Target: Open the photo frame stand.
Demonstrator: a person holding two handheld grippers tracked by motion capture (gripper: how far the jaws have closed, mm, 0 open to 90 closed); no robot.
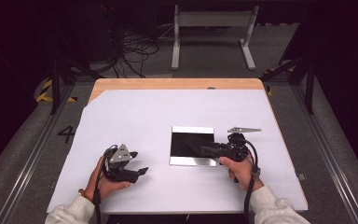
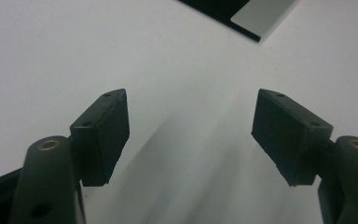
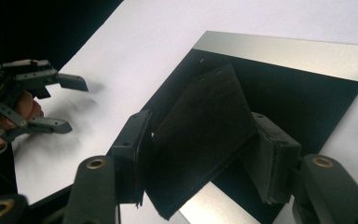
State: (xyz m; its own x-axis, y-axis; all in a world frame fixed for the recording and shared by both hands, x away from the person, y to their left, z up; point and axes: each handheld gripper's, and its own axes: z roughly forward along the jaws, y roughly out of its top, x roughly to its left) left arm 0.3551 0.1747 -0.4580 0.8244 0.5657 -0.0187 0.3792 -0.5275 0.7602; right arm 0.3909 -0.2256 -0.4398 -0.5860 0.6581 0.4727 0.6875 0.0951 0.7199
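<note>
A black square panel (image 1: pixel 186 137) with silver strips along its far and near edges lies flat on the white sheet, right of centre. My right gripper (image 1: pixel 204 150) reaches over its near right part, and its jaws are shut on a black cloth (image 3: pixel 205 121) that stands bent between the pads (image 3: pixel 133 154) above the panel (image 3: pixel 289 100). My left gripper (image 1: pixel 140 162) rests on the sheet to the panel's left, open, with nothing between its pads (image 2: pixel 105 135). In the left gripper view a corner of the panel (image 2: pixel 261 16) lies far ahead. From the right gripper view, the left gripper (image 3: pixel 77 106) shows at left.
The white sheet (image 1: pixel 135 116) covers most of a wooden table (image 1: pixel 177 84), whose bare strip shows at the back. Beyond the table are dark floor, loose cables (image 1: pixel 135 51) and a white stand (image 1: pixel 212 32). The sheet's front edge runs just before the person's sleeves.
</note>
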